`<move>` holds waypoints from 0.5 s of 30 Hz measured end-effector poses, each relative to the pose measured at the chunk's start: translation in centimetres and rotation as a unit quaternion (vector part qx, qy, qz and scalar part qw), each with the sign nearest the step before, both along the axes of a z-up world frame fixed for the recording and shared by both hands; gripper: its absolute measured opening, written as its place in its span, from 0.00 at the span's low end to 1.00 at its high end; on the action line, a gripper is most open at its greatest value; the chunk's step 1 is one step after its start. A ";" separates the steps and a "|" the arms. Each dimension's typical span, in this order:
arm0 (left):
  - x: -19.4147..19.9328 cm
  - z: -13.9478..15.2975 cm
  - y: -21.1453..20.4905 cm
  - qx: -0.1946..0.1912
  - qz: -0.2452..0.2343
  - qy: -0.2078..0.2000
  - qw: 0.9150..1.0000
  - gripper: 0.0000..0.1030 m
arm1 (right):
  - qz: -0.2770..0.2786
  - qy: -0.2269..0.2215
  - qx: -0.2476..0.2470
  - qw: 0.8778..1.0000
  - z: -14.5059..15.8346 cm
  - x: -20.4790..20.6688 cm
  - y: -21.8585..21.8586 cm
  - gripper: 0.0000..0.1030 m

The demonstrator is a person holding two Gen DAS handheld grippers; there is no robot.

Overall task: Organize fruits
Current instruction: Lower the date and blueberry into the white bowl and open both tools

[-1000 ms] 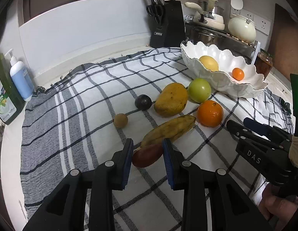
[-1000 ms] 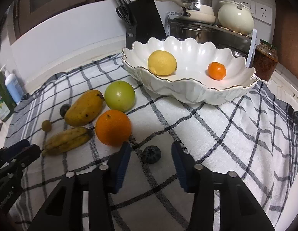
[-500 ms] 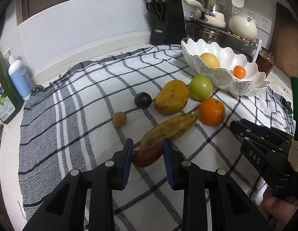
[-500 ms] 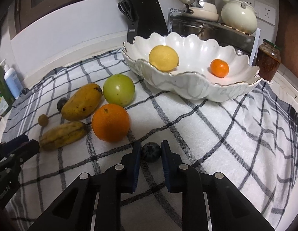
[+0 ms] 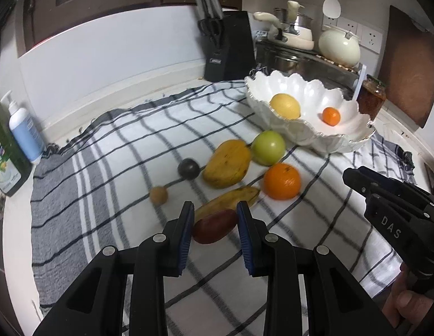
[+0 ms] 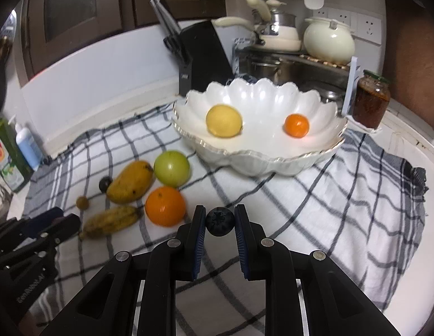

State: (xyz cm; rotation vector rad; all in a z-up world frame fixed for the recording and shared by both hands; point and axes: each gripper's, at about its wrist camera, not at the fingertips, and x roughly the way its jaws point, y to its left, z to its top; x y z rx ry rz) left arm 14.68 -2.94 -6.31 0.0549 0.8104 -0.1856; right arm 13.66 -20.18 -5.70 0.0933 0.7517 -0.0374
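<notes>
My left gripper (image 5: 215,218) is shut on a reddish-brown oval fruit (image 5: 214,227), held just above the checked cloth (image 5: 119,151). A small dark blue berry (image 6: 219,220) sits pinched in my shut right gripper (image 6: 219,225), lifted off the cloth. Beyond it stands the white scalloped bowl (image 6: 259,162) with a lemon (image 6: 224,121) and a small orange (image 6: 296,125) inside. On the cloth lie a mango (image 5: 226,163), a green apple (image 5: 268,147), an orange (image 5: 281,180), a spotted banana (image 5: 228,200), a dark round fruit (image 5: 188,168) and a small brown fruit (image 5: 158,195).
A black knife block (image 5: 228,47) stands at the back wall. Soap bottles (image 5: 21,131) are at the cloth's left edge. A jar (image 6: 371,103) and a rack with pots (image 6: 329,42) sit behind the bowl. A hand holds the right gripper's handle (image 5: 404,305).
My right gripper closed on the dark berry and raised it off the cloth. The left gripper, holding the reddish fruit throughout, rose a little.
</notes>
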 end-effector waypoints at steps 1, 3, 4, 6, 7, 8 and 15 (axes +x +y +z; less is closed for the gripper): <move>0.1 0.3 -0.2 -0.001 -0.003 -0.002 1.000 0.30 | -0.003 -0.003 0.000 1.000 0.4 0.0 -0.1 0.22; 0.4 1.0 -0.7 -0.003 -0.007 -0.007 1.000 0.30 | -0.008 -0.009 0.001 1.000 1.2 0.0 -0.5 0.22; 0.7 1.4 -0.9 -0.005 -0.010 -0.010 1.000 0.30 | -0.010 -0.012 0.001 1.000 1.6 0.0 -0.7 0.22; 1.2 2.1 -1.4 -0.008 -0.015 -0.015 1.000 0.30 | -0.014 -0.016 0.001 1.000 2.3 0.1 -1.0 0.22; 1.6 2.5 -1.7 -0.010 -0.018 -0.018 1.000 0.30 | -0.015 -0.019 0.000 1.000 2.6 0.1 -1.1 0.22; 1.9 2.8 -1.9 -0.013 -0.023 -0.020 0.999 0.30 | -0.018 -0.022 -0.001 1.000 3.1 0.2 -1.4 0.22; 4.4 5.2 -4.2 -0.023 -0.046 -0.042 0.998 0.30 | -0.037 -0.040 -0.005 0.999 5.2 1.3 -3.5 0.22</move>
